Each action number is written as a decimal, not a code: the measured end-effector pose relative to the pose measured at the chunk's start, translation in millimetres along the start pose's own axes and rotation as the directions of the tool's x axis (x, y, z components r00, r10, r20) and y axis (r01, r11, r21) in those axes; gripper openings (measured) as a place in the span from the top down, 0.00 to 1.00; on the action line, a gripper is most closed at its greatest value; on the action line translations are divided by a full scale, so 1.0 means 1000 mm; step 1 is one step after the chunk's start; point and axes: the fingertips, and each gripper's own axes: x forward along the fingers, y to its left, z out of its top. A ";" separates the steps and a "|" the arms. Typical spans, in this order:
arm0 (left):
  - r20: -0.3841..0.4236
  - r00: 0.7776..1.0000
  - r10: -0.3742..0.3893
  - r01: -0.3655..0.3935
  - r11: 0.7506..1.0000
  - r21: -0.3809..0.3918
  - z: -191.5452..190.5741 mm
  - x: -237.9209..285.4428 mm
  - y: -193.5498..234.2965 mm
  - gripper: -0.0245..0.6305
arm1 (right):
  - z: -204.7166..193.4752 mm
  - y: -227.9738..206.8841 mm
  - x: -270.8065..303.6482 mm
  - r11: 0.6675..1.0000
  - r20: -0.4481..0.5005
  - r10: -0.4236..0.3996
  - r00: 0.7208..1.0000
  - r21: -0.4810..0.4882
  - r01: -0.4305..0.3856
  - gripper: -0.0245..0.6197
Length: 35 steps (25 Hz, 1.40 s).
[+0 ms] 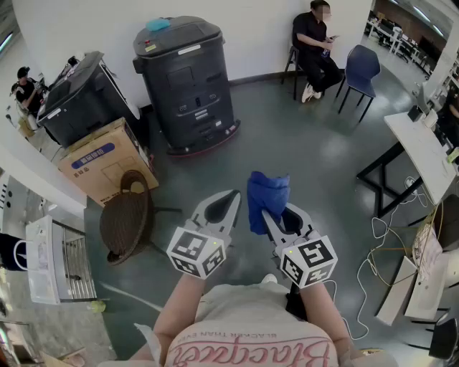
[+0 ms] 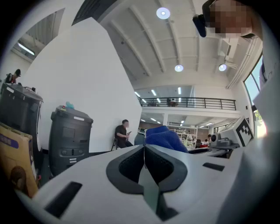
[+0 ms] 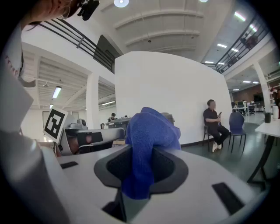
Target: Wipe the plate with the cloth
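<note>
Blue cloth (image 1: 267, 195) pinched in right claw (image 1: 266, 213), left claw (image 1: 234, 195) closed empty, wide grey floor (image 1: 301, 143) ahead.

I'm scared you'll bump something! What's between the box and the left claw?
A wicker chair stands between the box and the left claw; the head view shows it.

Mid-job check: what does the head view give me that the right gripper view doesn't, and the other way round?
Only the head view: the wicker chair and the white cables on the floor. Only the right gripper view: the ceiling light and the balcony railing. Both: the blue cloth pinched in the right gripper, the seated person and the blue chair. Neither shows a plate.
</note>
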 end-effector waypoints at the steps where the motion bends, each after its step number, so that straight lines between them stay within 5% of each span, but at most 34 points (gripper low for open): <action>1: 0.002 1.000 -0.001 0.001 1.000 0.003 0.001 0.001 0.001 0.95 | 0.002 0.000 0.002 1.000 0.005 0.001 1.000 -0.001 -0.001 0.80; 16: 0.002 1.000 -0.018 0.018 1.000 -0.006 -0.001 0.044 -0.019 0.95 | 0.008 -0.035 -0.007 1.000 0.005 0.010 1.000 -0.022 -0.010 0.80; 35: 0.019 1.000 -0.012 0.013 0.999 -0.052 -0.026 0.133 -0.092 0.95 | 0.005 -0.147 -0.066 0.999 0.005 -0.035 0.999 -0.024 0.035 0.80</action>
